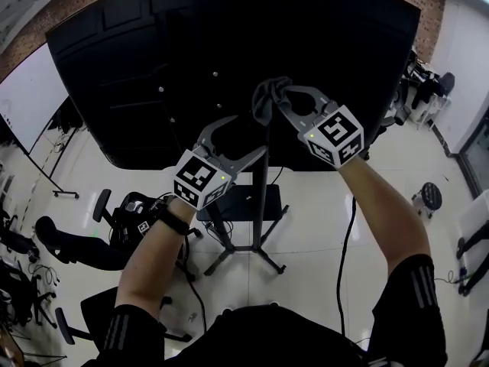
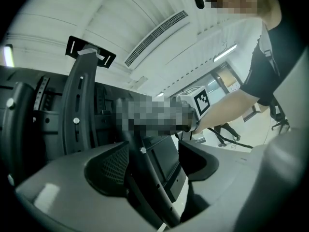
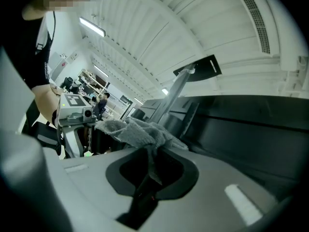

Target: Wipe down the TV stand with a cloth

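One cloth (image 1: 265, 102), one TV stand (image 1: 260, 205)

Cloth (image 3: 137, 129) end inside right claw (image 3: 152, 153)

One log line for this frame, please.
left tongs: open, black metal stand upright between them | right tongs: shut on crumpled grey cloth | cloth by upright, behind large black TV

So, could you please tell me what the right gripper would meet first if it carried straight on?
Probably the stand's upright pole, just past the grey cloth in the right gripper; depth unclear.
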The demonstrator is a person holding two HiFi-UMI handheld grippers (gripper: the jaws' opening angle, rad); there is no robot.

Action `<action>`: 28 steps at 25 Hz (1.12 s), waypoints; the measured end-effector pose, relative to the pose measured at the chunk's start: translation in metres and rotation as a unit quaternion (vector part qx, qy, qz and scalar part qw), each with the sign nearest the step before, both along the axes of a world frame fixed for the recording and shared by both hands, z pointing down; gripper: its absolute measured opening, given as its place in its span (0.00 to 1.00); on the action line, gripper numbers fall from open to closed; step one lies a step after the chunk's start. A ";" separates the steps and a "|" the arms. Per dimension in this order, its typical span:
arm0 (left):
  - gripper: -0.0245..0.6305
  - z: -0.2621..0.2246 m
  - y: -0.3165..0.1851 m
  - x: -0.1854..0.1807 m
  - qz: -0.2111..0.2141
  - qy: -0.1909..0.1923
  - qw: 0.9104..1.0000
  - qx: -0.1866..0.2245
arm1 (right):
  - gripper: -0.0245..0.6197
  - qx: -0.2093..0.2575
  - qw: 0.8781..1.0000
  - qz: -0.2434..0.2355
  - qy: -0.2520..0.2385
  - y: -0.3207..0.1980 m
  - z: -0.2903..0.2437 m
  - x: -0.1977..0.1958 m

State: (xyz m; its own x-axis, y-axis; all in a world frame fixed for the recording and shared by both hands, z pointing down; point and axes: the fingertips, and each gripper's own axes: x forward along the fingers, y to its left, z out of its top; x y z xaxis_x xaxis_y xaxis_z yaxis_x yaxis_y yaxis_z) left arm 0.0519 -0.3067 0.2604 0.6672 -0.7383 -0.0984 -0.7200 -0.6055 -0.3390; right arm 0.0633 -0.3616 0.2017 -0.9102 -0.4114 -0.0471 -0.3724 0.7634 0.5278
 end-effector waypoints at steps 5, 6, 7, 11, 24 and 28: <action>0.56 0.021 -0.003 -0.001 -0.006 0.009 1.000 -0.015 | 0.09 -0.014 1.000 -0.013 0.022 0.006 0.040 -0.005; 0.56 0.026 -0.004 -0.001 -0.007 0.010 1.000 -0.019 | 0.09 -0.020 0.999 -0.013 0.023 0.006 0.047 -0.005; 0.56 0.031 -0.005 -0.002 -0.008 0.012 1.000 -0.023 | 0.09 -0.025 0.999 -0.013 0.024 0.006 0.055 -0.005; 0.56 0.052 -0.005 -0.003 -0.011 0.019 0.999 -0.041 | 0.09 -0.052 0.998 -0.007 0.024 0.002 0.084 0.000; 0.56 0.129 -0.006 0.000 -0.006 0.018 0.995 -0.096 | 0.09 -0.097 0.995 -0.008 0.039 0.010 0.168 -0.006; 0.56 0.157 -0.006 -0.002 -0.004 0.018 0.993 -0.119 | 0.09 -0.111 0.992 -0.007 0.055 0.013 0.198 -0.010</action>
